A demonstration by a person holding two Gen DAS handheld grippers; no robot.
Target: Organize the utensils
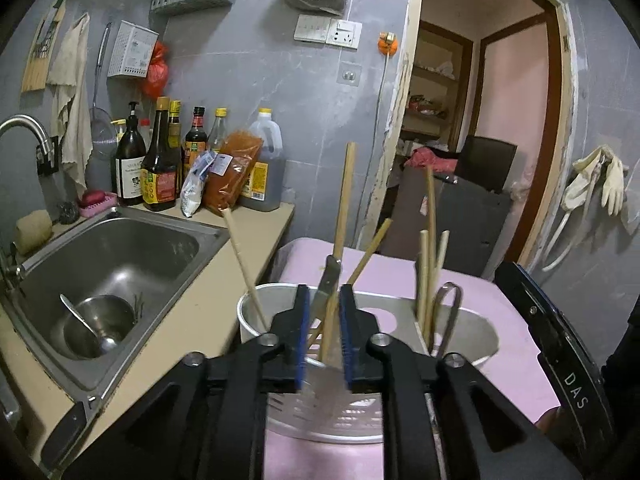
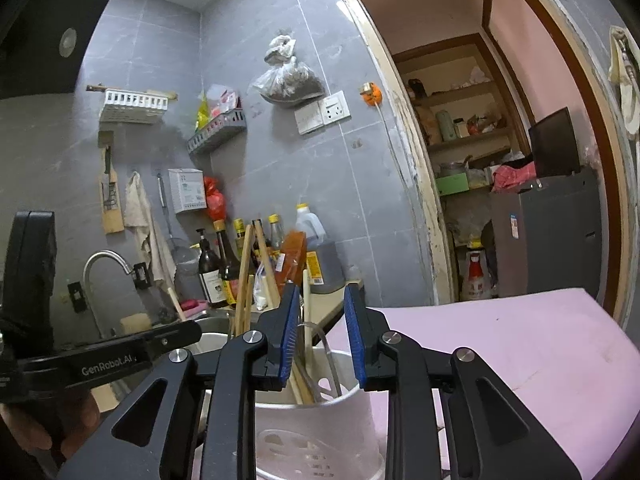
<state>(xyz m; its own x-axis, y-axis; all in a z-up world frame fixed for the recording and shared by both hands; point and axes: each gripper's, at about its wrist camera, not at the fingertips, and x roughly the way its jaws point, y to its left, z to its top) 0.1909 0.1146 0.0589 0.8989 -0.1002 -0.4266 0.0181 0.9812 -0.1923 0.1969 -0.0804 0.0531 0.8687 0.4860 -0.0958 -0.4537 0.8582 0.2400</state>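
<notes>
I see the pink worktop (image 1: 516, 344) beside the steel sink (image 1: 120, 264), and on it the white utensil holder (image 1: 480, 336) with two compartments. Chopsticks (image 1: 344, 216) stand tilted in its left compartment; more chopsticks (image 1: 430, 272) and metal tongs (image 1: 450, 312) lean in the right one. My left gripper (image 1: 324, 344) sits over the left compartment, fingers slightly spread — one chopstick (image 1: 331, 328) and a knife (image 1: 326, 284) stand in the gap, pads not pressing them. My right gripper (image 2: 322, 340) hovers above the holder's right side, fingers spread, nothing held.
</notes>
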